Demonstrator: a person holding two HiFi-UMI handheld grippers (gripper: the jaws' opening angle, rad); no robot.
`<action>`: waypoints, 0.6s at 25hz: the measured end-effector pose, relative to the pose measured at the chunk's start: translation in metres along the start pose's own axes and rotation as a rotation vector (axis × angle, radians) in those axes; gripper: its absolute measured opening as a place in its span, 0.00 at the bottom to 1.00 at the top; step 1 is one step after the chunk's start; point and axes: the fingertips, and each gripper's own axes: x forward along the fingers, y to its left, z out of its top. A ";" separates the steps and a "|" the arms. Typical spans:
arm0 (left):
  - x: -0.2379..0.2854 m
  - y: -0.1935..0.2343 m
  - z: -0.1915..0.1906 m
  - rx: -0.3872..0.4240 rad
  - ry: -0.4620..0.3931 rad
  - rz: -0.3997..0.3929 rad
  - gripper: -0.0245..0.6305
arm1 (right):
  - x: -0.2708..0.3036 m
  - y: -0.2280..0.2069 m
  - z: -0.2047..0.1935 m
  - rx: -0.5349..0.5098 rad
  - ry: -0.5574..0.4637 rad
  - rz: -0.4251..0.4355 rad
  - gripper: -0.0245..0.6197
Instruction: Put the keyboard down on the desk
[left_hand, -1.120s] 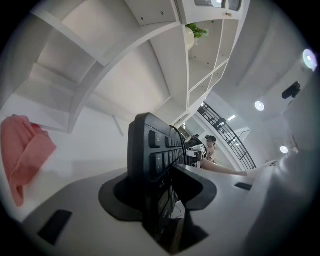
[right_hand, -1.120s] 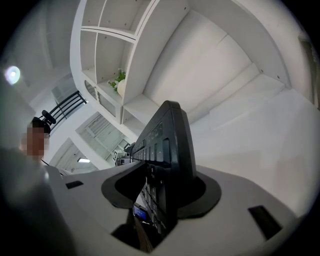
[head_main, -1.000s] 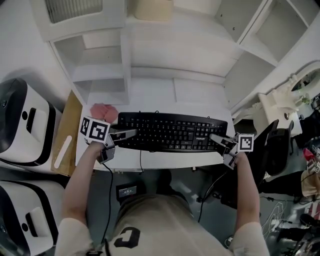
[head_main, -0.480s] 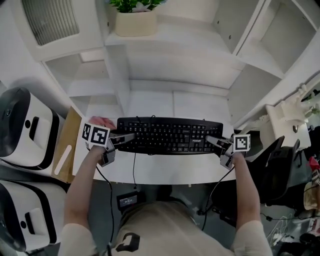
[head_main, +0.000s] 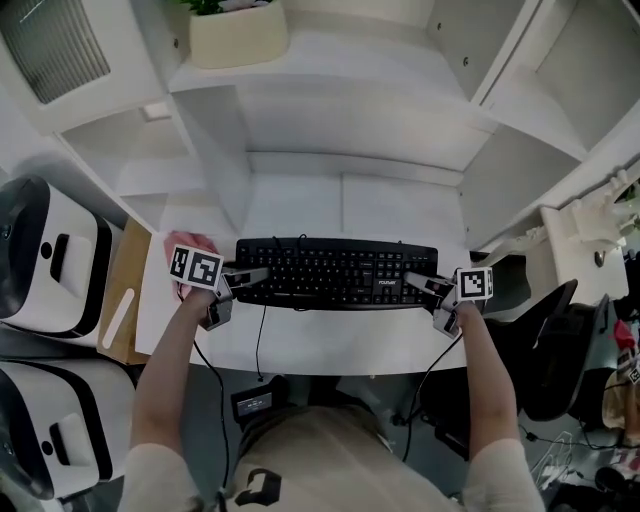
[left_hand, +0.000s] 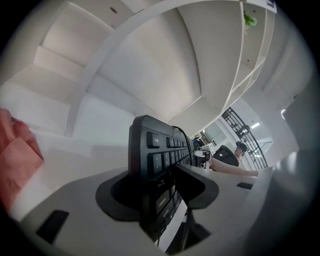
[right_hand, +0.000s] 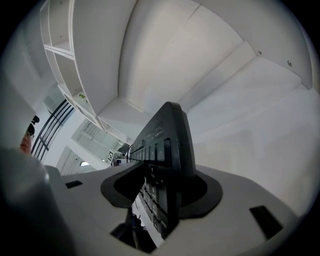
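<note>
A black keyboard (head_main: 335, 273) lies level over the white desk (head_main: 330, 340), keys up, its cable trailing off the front edge. My left gripper (head_main: 252, 277) is shut on the keyboard's left end (left_hand: 150, 165). My right gripper (head_main: 418, 285) is shut on its right end (right_hand: 167, 165). In both gripper views the keyboard stands edge-on between the jaws, with the grey jaw pads pressed on both faces. Whether the keyboard rests on the desk or hangs just above it I cannot tell.
A pink cloth (head_main: 192, 245) lies on the desk behind my left gripper and shows as (left_hand: 15, 160) too. White shelf cubbies (head_main: 350, 130) rise behind the desk, with a potted plant (head_main: 235, 30) on top. White machines (head_main: 45, 260) stand at the left, a dark chair (head_main: 560, 350) at the right.
The keyboard, held at both ends, has moved forward over the desk toward the shelves and lower. Both grippers stay shut on it.
</note>
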 end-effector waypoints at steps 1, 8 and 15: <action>-0.016 -0.012 0.003 0.042 -0.012 0.019 0.37 | 0.000 0.016 -0.002 -0.038 -0.025 0.022 0.35; -0.047 -0.049 -0.004 0.186 -0.043 0.097 0.39 | -0.015 0.044 -0.027 -0.110 -0.128 0.058 0.36; -0.031 -0.021 0.005 0.134 -0.021 0.135 0.41 | -0.004 0.011 -0.016 -0.059 -0.090 -0.013 0.37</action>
